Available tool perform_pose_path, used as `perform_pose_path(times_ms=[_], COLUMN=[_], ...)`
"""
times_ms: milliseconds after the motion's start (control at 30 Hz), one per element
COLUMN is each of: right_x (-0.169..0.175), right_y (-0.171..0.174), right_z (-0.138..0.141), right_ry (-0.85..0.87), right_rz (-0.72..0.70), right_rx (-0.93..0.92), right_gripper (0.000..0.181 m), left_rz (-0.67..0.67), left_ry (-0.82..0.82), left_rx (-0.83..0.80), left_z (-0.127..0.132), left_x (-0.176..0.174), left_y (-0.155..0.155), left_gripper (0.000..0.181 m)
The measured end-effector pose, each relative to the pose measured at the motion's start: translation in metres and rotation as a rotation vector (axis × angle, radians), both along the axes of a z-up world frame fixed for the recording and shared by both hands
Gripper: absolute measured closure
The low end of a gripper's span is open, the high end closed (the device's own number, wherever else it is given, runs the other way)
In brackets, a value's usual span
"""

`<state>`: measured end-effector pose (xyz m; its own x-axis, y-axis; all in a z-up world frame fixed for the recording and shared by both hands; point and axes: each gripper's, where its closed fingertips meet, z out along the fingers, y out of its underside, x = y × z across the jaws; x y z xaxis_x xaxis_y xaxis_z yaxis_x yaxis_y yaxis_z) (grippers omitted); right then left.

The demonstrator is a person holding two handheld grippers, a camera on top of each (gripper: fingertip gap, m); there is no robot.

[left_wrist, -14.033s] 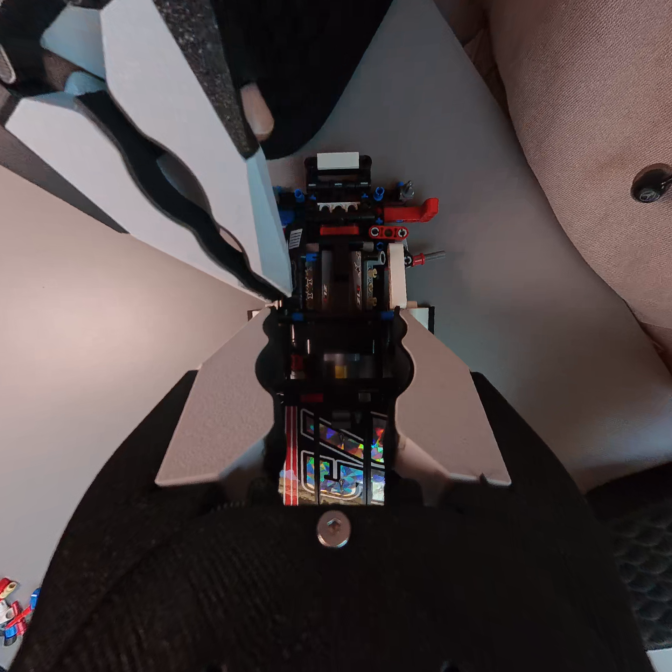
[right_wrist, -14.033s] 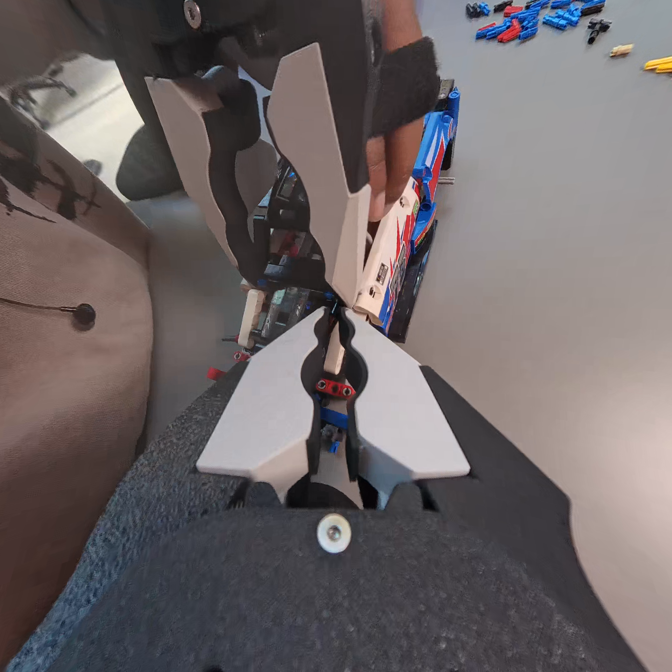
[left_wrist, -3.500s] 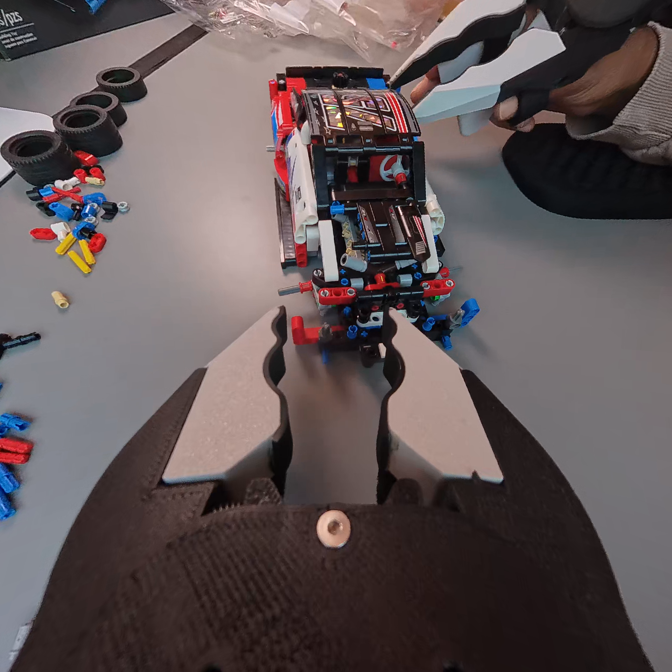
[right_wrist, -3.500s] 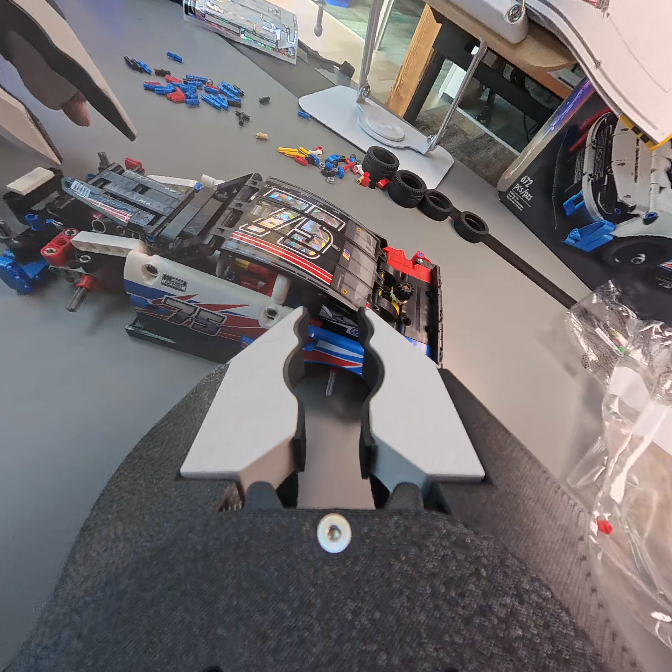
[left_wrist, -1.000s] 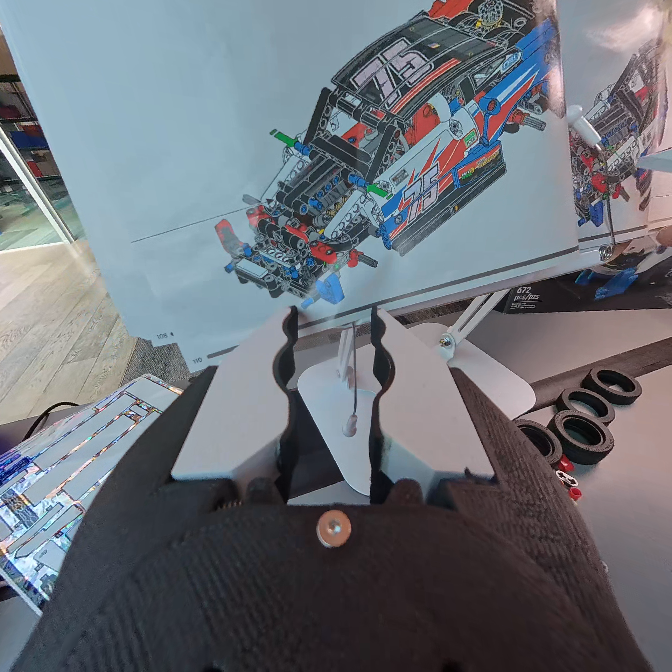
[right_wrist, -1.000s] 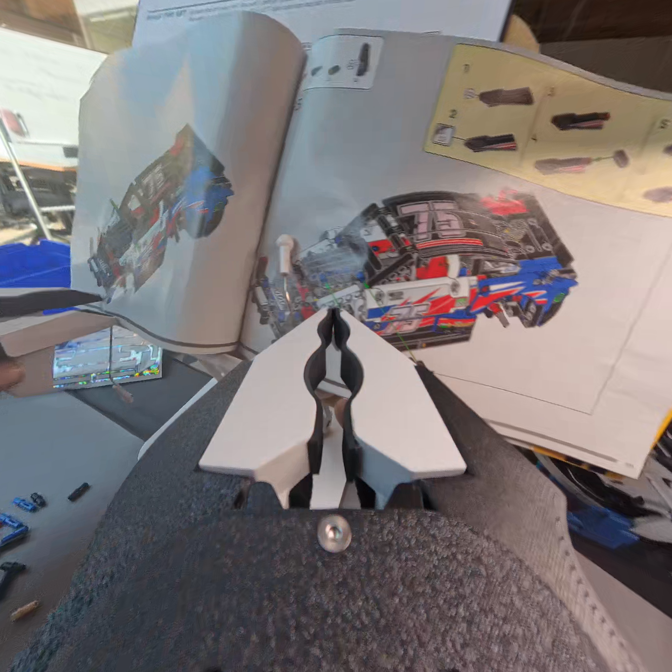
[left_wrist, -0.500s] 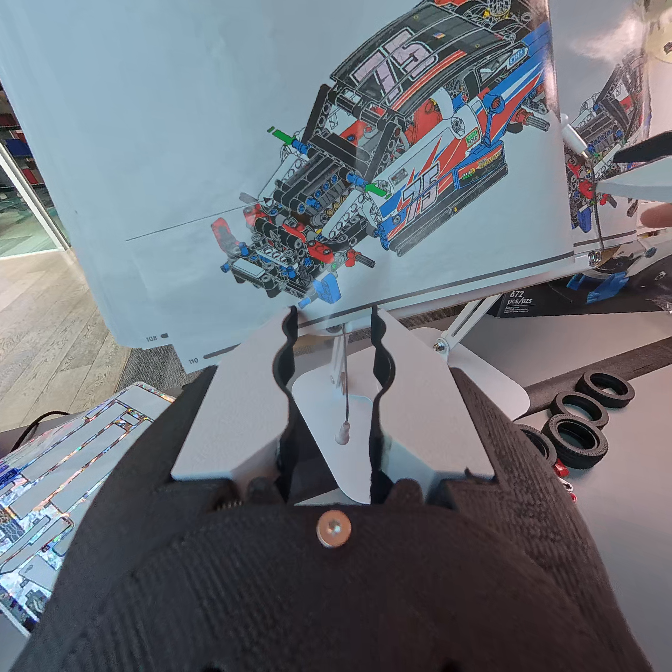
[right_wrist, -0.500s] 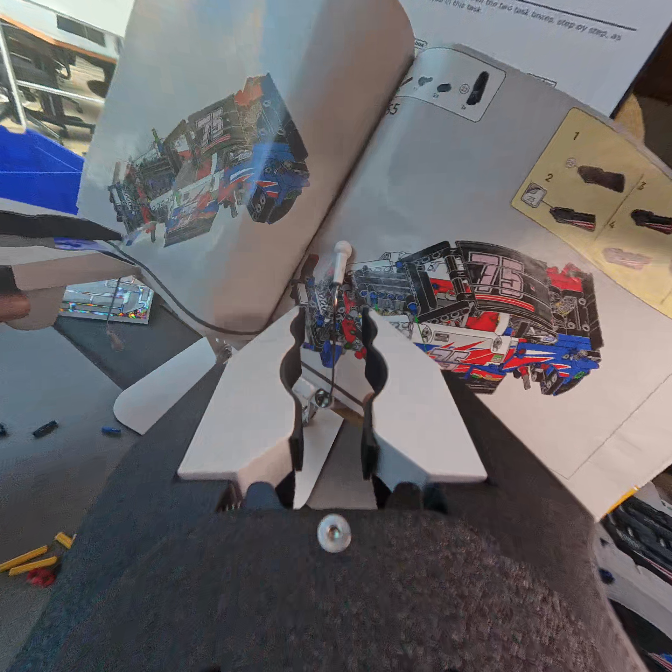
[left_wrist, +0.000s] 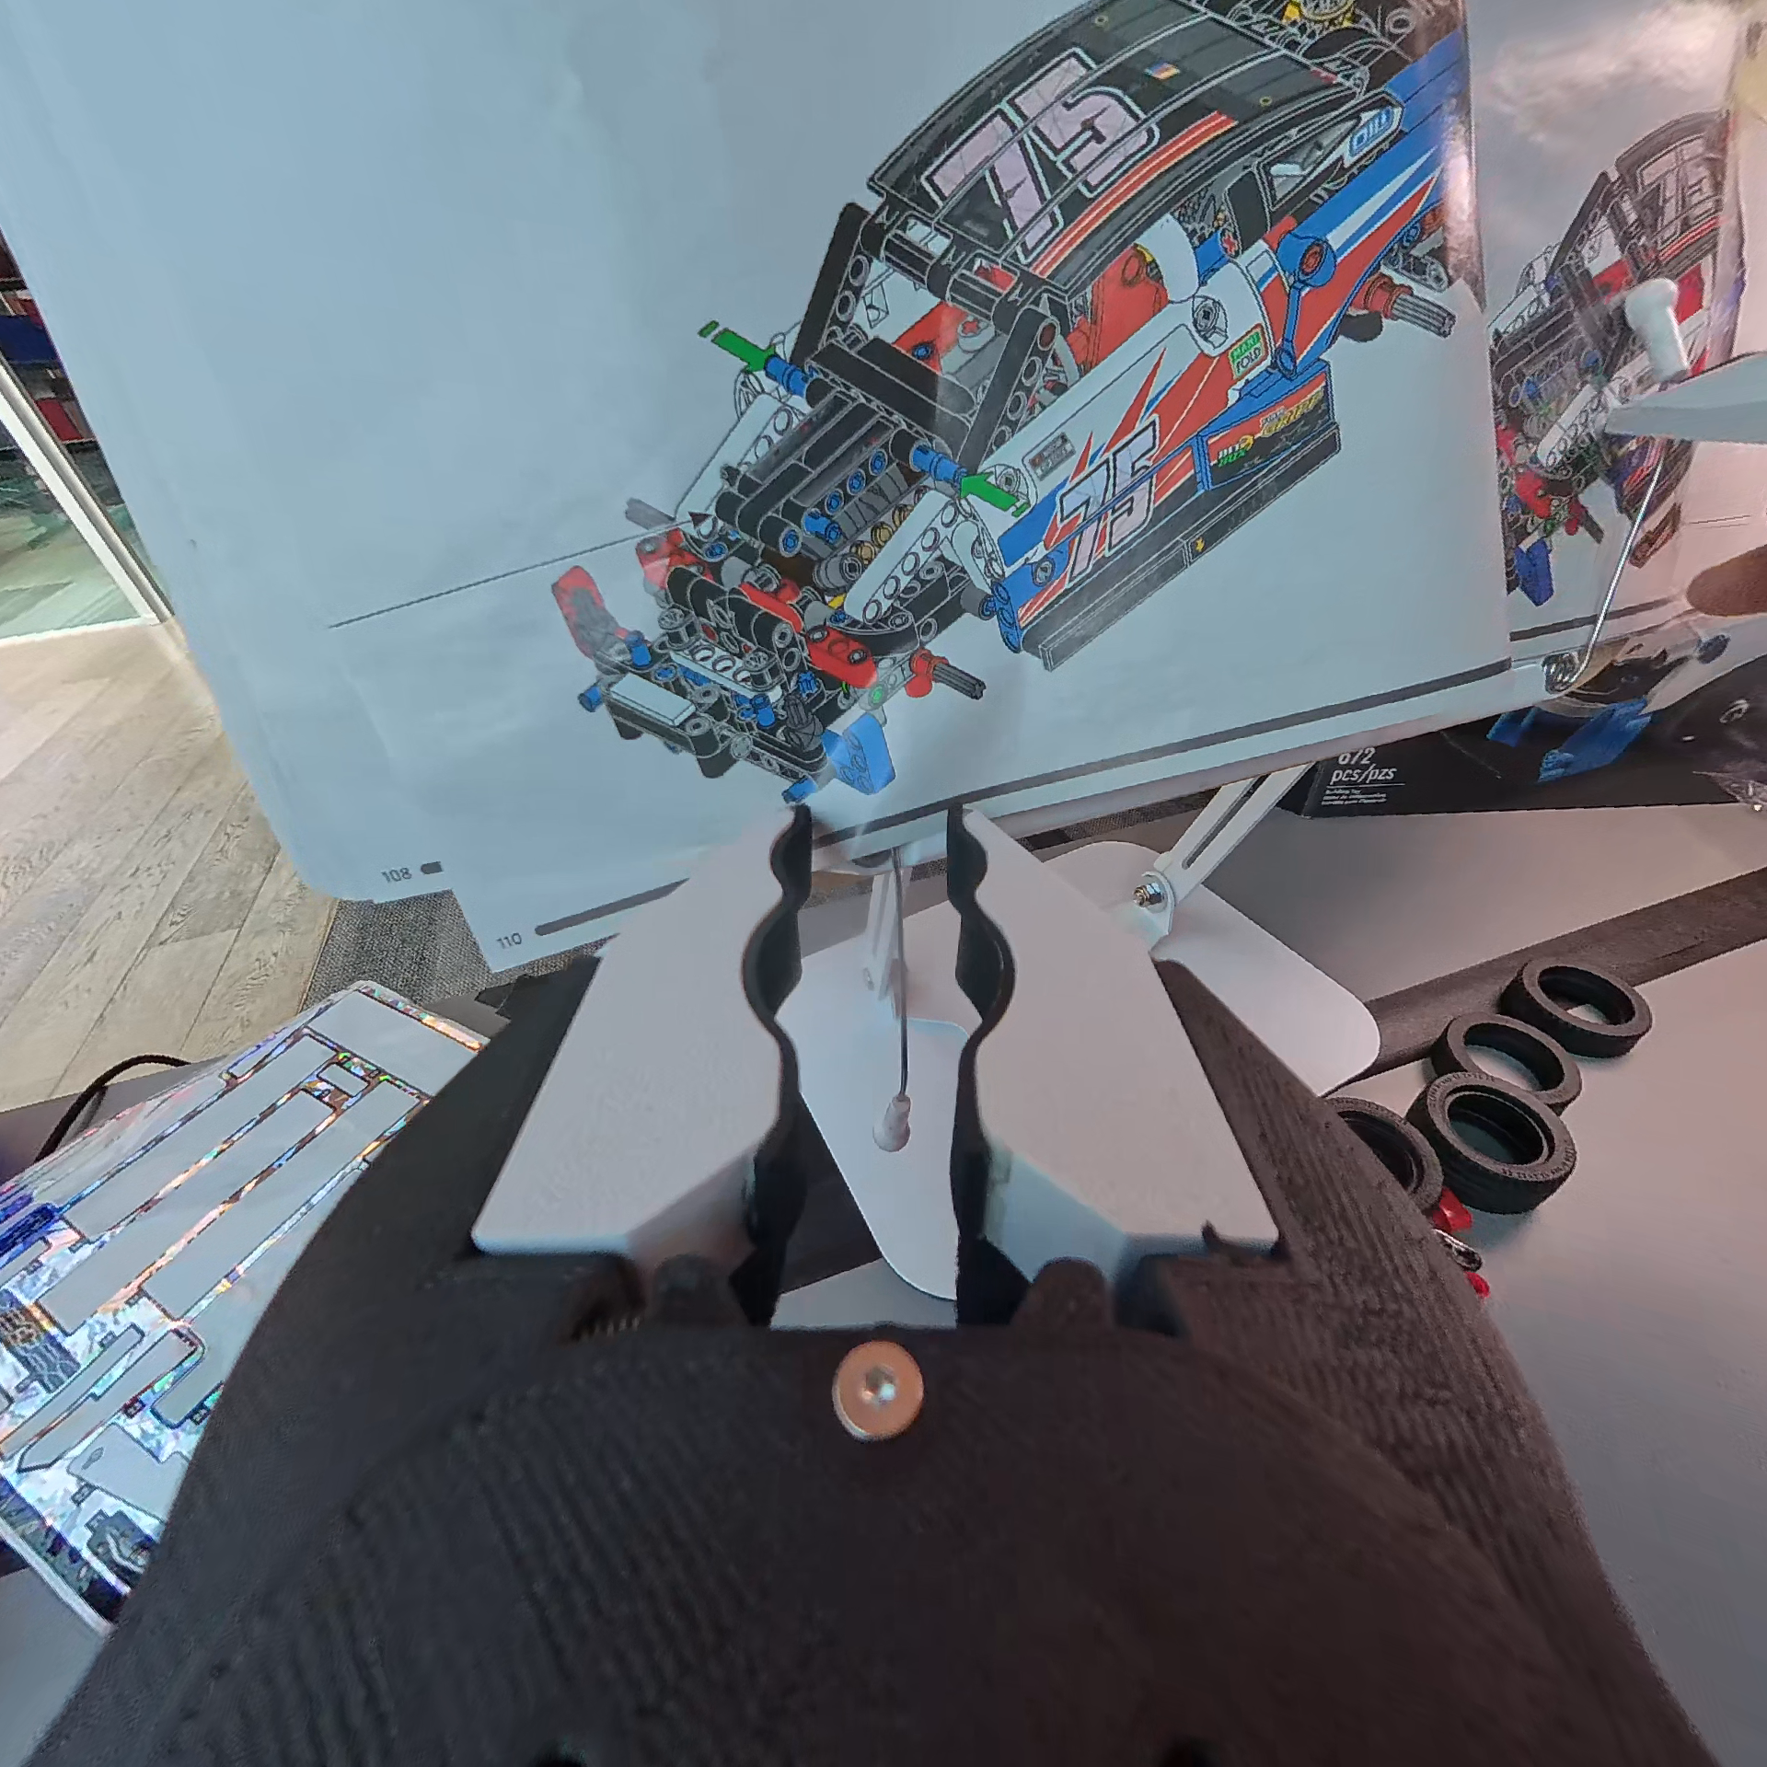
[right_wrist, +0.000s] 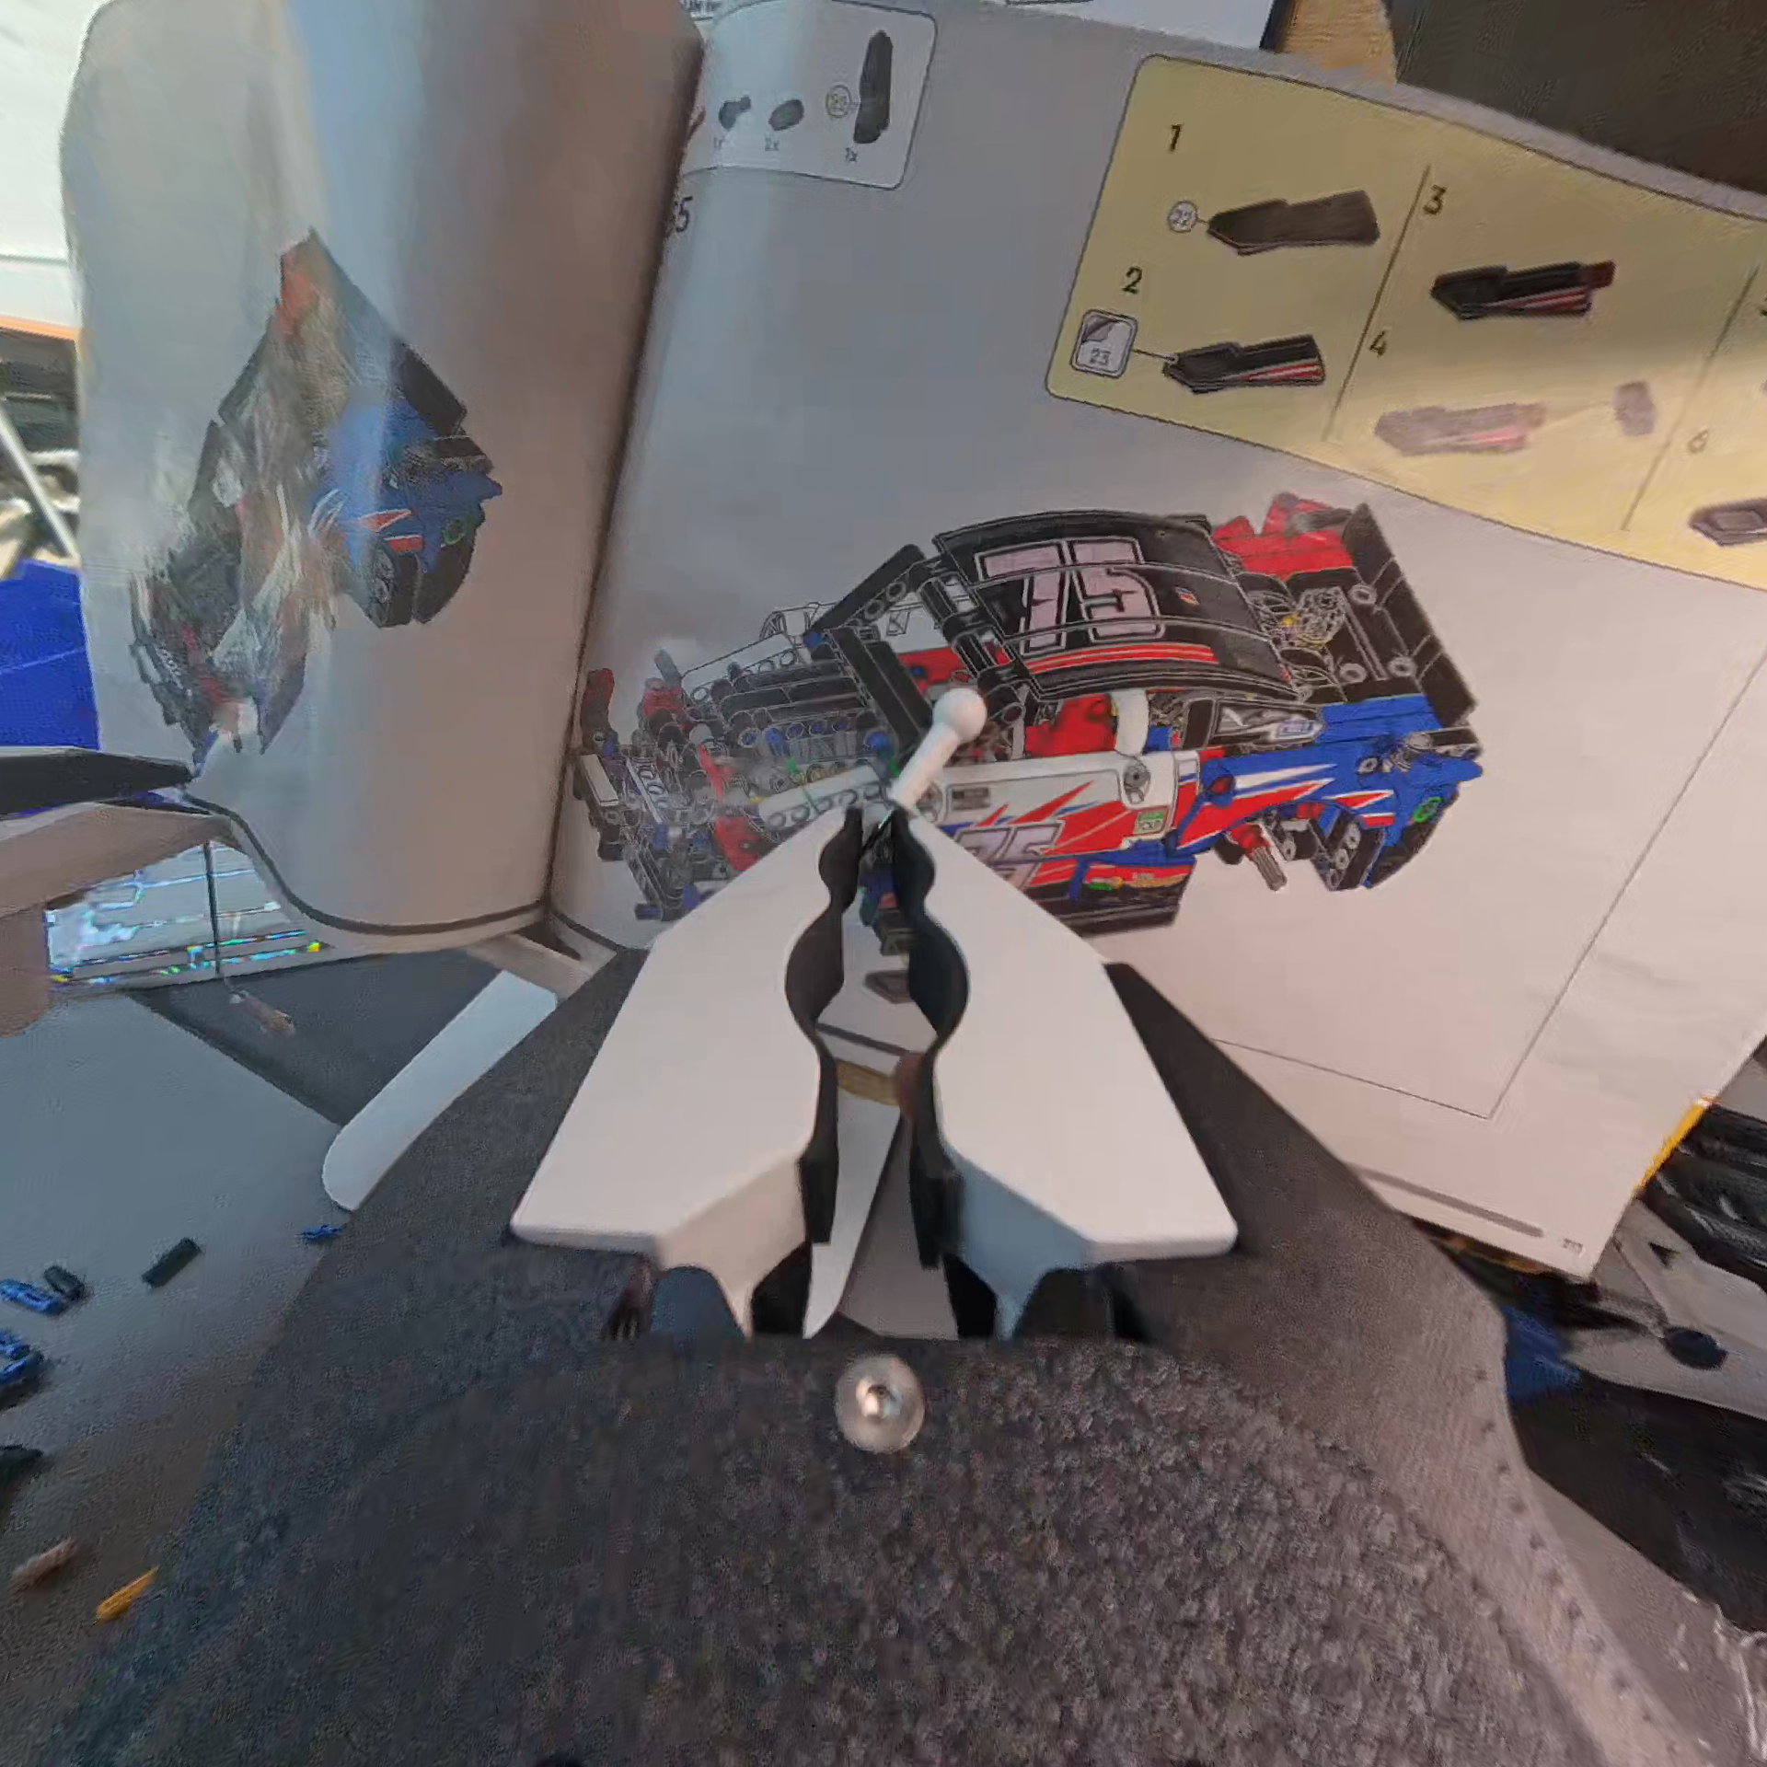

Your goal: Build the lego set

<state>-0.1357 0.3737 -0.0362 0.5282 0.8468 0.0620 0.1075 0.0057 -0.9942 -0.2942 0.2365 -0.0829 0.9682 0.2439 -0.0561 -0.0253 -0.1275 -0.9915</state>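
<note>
The open instruction booklet stands on a white stand, showing drawings of the race car. My left gripper is open and empty, pointing at the lower edge of the left page. A loose wire page holder with a white tip hangs between its fingers. My right gripper is shut on the other wire page holder, whose white ball tip lies over the right page. The left page bows outward. The lego car itself is out of view.
A shiny sticker sheet lies at the left. Black tyres sit to the right of the stand, and the set's box is behind them. Small loose pieces lie on the grey table. The left gripper's fingers show at the left edge. The tips of one gripper are about 20 centimetres away from the tips of the other.
My right gripper was open half a second ago and has now shut on the wire page holder. My left gripper has edged closer to the booklet and stays open.
</note>
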Motion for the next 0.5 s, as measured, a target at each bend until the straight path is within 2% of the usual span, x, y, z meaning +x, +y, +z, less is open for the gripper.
perform_pose_path(times_ms=[167, 300, 433, 467, 500], right_x=[0.028, 0.039, 0.043, 0.044, 0.044], right_y=[0.008, 0.004, -0.004, -0.007, -0.009], right_z=[-0.026, -0.053, -0.059, -0.061, -0.065], right_ry=[0.080, 0.181, 0.237, 0.240, 0.236], right_rz=[0.003, 0.051, 0.087, 0.100, 0.114], right_rx=[-0.150, -0.352, -0.477, -0.519, -0.569], right_gripper=[0.173, 0.171, 0.170, 0.167, 0.152], left_rz=[-0.001, 0.002, -0.006, -0.008, -0.009], left_ry=[0.000, -0.003, 0.003, 0.003, 0.004], left_rx=[0.006, 0.004, -0.014, -0.017, -0.020], left_z=[0.000, 0.000, 0.000, -0.001, -0.001], left_x=[0.000, 0.000, 0.000, -0.001, -0.002], left_y=[0.000, 0.000, -0.001, -0.001, -0.002], left_gripper=[0.155, 0.155, 0.153, 0.153, 0.153])
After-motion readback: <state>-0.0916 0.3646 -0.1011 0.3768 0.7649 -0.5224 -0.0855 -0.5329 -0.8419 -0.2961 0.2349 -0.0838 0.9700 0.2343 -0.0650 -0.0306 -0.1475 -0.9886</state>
